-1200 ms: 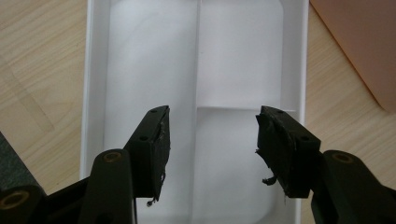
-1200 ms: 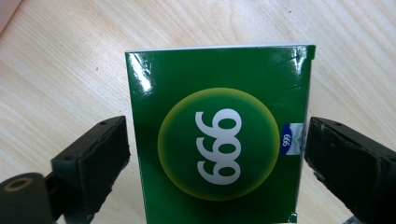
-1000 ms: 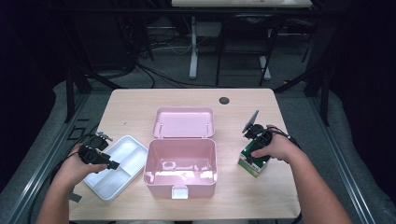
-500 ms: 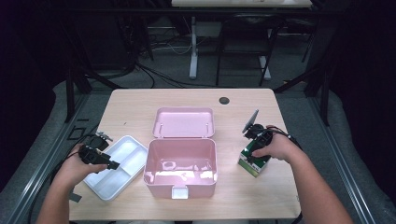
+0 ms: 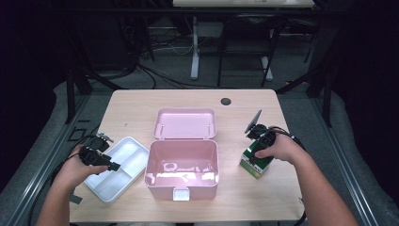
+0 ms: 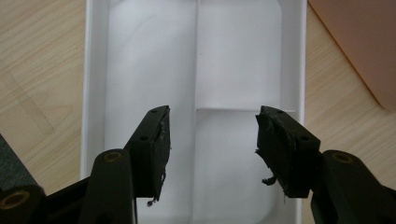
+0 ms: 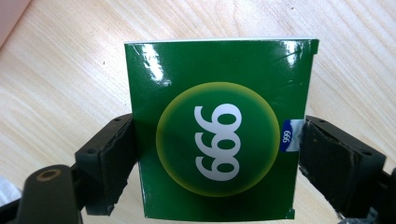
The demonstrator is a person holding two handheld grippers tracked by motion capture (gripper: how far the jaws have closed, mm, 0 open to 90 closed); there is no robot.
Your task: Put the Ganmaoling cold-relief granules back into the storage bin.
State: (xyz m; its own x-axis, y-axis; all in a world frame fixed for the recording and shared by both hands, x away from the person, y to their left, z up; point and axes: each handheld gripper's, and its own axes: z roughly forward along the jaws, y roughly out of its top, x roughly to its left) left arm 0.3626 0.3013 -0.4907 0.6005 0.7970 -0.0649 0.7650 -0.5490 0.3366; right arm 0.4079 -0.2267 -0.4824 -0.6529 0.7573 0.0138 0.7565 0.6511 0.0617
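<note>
Broadly, the wooden surface (image 5: 131, 113) carries a pink box (image 5: 182, 168) at its middle, lid thrown back and flat behind it. Left of that lies a white divided tray (image 5: 117, 167); the left tongs (image 6: 212, 140) hang over it, jaws well apart and holding nothing. Right of the pink box stands a small green carton (image 7: 219, 140), with the right tongs (image 7: 212, 163) closed against its two sides.

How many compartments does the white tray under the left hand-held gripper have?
3: the white tray has one long compartment down one side, and two shorter ones beside it, far and near, partly hidden by the jaws.
</note>
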